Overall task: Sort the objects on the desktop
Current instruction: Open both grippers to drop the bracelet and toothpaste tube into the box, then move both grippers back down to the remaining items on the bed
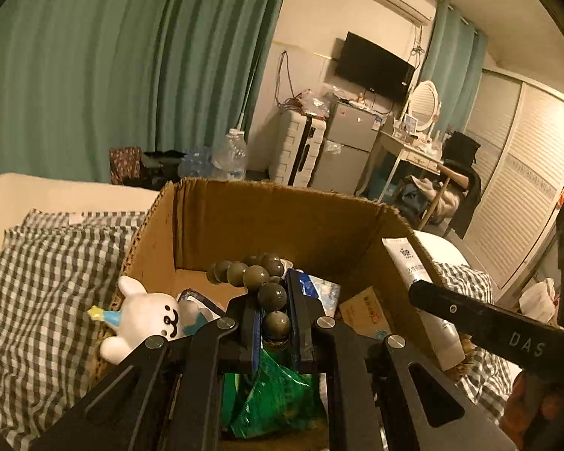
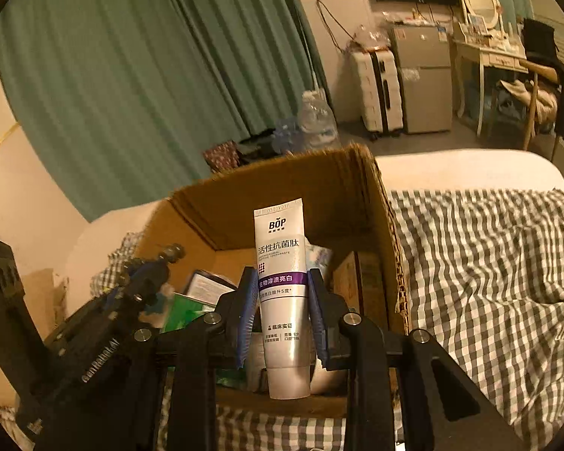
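The left tool [image 1: 274, 323] was clamped on a string of dark beads [image 1: 252, 276], held over the open cardboard box [image 1: 267, 210] that sat on the checked bedding [image 1: 37, 282]. The right tool [image 2: 282, 300] gripped a white toothpaste tube [image 2: 282, 285] upright between its blue pads [image 2: 244, 312], also above the box. Inside lay a white rabbit toy [image 1: 150, 315], a green bag [image 1: 278, 391] and small packets.
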Available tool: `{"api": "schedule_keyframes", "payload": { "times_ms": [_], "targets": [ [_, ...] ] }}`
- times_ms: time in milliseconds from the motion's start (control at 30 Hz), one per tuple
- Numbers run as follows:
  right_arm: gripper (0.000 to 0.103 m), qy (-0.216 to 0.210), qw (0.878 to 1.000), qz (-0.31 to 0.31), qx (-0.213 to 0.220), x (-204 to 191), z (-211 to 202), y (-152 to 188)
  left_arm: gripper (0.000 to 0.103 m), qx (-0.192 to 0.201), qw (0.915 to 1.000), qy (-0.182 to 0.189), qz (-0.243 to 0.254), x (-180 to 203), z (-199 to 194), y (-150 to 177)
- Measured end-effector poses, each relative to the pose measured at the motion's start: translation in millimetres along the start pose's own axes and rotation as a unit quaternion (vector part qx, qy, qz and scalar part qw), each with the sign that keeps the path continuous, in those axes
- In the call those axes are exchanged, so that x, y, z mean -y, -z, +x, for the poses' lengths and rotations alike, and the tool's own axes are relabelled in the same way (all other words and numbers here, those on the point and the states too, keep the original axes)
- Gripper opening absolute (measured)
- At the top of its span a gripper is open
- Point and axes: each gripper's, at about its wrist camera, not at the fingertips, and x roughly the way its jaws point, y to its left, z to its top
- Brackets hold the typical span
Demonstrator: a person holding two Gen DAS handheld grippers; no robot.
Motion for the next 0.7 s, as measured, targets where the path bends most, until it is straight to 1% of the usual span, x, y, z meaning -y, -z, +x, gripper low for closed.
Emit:
{"api": "schedule_keyframes", "payload": {
  "times_ms": [67, 167, 200, 233, 267, 300, 367, 433, 467, 567, 700],
  "targets": [
    [0.026, -0.002, 1.000, 0.000, -0.002, 1.2, 4.8, 0.6, 0.011, 0.005, 1.0000, 0.002, 0.003, 0.3, 2.9, 0.4],
    [0.027, 0.002, 1.000, 0.002, -0.002, 2.4, 6.4, -0.1, 0.013, 0.010, 0.9998, -0.006, 0.016, 2.8, 3.8, 2.3],
    [0.027, 0.003, 1.000, 0.007, 0.001, 4.3, 5.9, -1.2, 0.017, 0.007, 0.9998, -0.006, 0.015, 3.4, 4.7, 2.8],
    [0.030, 0.001, 1.000, 0.016, 0.004, 6.8, 3.8, -1.8, 0.021, 0.004, 0.9999, -0.006, 0.014, 4.2, 5.1, 3.0],
    [0.042, -0.002, 1.000, 0.025, 0.009, 9.0, 1.7, -2.2, 0.040, 0.003, 0.9999, -0.006, 0.013, 4.1, 4.3, 3.5],
    [0.054, -0.006, 0.999, 0.032, 0.016, 11.4, -2.4, -2.5, 0.072, 0.006, 0.9998, -0.013, 0.013, 5.1, 2.4, 3.5],
    [0.060, -0.010, 0.999, 0.042, 0.034, 16.8, -16.1, -3.4, 0.100, 0.031, 0.9989, -0.030, 0.017, 9.1, -6.0, 0.8],
    [0.060, -0.010, 0.998, 0.048, 0.042, 20.7, -25.2, -5.4, 0.102, 0.063, 0.9971, -0.038, 0.019, 10.7, -21.2, 3.0],
    [0.060, -0.013, 0.997, 0.053, 0.047, 24.4, -33.5, -5.9, 0.103, 0.070, 0.9966, -0.041, 0.018, 11.1, -28.0, 3.0],
    [0.060, -0.010, 0.996, 0.055, 0.064, 31.5, -59.5, -6.9, 0.103, 0.066, 0.9965, -0.050, 0.011, 13.2, -45.3, 1.1],
    [0.060, 0.004, 0.996, 0.047, 0.080, 35.3, -96.6, 1.8, 0.103, 0.091, 0.9944, -0.053, -0.005, 20.8, -84.2, 16.0]
  ]
}}
